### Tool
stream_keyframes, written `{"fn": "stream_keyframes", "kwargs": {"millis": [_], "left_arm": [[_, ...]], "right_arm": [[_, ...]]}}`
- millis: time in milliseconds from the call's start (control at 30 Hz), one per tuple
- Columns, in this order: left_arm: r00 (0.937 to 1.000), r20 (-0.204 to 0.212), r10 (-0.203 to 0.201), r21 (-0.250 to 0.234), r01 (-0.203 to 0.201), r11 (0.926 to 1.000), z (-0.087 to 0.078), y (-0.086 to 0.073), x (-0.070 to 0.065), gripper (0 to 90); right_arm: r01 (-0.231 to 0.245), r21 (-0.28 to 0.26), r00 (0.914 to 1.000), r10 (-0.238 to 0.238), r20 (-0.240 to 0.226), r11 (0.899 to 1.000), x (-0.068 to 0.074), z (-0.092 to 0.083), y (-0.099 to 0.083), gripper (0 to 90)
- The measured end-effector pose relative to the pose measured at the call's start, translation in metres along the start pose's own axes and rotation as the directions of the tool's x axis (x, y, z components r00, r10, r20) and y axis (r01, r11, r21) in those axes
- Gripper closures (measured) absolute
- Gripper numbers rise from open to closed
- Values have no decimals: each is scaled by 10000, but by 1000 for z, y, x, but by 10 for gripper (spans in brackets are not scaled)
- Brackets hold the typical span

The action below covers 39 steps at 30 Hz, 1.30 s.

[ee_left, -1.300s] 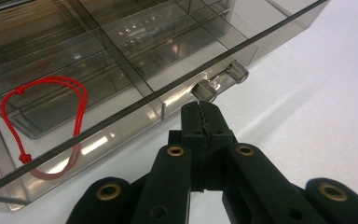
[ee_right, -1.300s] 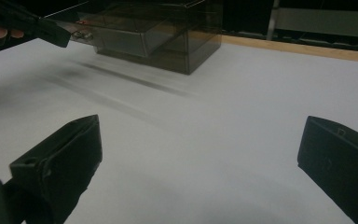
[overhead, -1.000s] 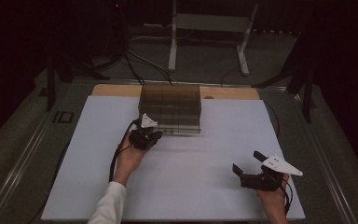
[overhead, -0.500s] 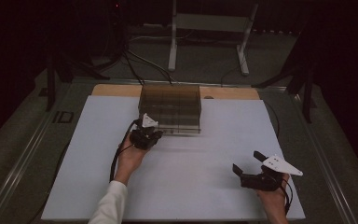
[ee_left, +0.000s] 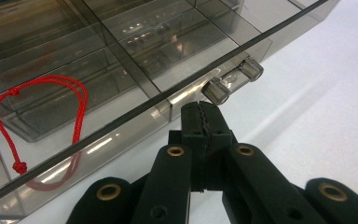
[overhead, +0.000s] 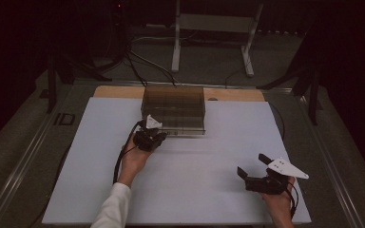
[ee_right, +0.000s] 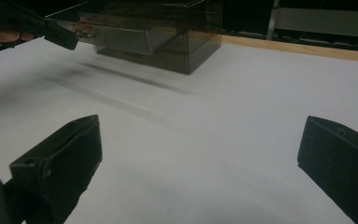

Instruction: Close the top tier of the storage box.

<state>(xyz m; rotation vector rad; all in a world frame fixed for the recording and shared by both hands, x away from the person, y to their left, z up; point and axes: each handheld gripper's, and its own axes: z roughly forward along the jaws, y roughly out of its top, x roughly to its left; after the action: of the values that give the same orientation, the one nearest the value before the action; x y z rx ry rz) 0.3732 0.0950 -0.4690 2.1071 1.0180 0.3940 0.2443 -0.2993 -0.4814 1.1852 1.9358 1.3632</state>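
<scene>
high view: the left gripper (overhead: pixel 155 129) was seen at the smoked drawer box (overhead: pixel 173 102). left gripper view: its jaws were pressed together just beside the drawer handle (ee_left: pixel 233 80), touching nothing; a red cord (ee_left: pixel 46 109) lay inside. right gripper view: the right gripper (ee_right: pixel 198 154) was held wide apart.

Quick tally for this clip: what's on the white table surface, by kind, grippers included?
Smoky clear drawer box: 1
Red cord loop, lying in a compartment of the open drawer: 1
Handheld grippers: 2, the left gripper shut just short of the drawer handle, the right gripper open over bare table
Total: 4
</scene>
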Motion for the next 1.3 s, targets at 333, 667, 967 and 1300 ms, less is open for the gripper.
{"fn": "stream_keyframes", "kwargs": {"millis": [333, 667, 967, 1300], "left_arm": [[10000, -72, -52, -49, 52, 10000, 1, 5, 0, 900], [9998, -199, -94, -38, 94, 9999, 3, 9, 1, 900], [9993, -292, -213, -26, 213, 9998, 5, 12, 4, 900], [9985, -451, -321, -21, 320, 9995, 6, 15, 8, 900]], "right_arm": [[-3, -4, 10000, 3, -6, 10000, 0, 0, 0, 0], [-5, -2, 10000, 5, -5, 10000, 0, 0, 0, 0], [5, 8, 10000, -5, -8, 10000, 0, 0, 0, 0], [7, 11, 10000, -7, -8, 10000, 0, 0, 0, 0]]}}
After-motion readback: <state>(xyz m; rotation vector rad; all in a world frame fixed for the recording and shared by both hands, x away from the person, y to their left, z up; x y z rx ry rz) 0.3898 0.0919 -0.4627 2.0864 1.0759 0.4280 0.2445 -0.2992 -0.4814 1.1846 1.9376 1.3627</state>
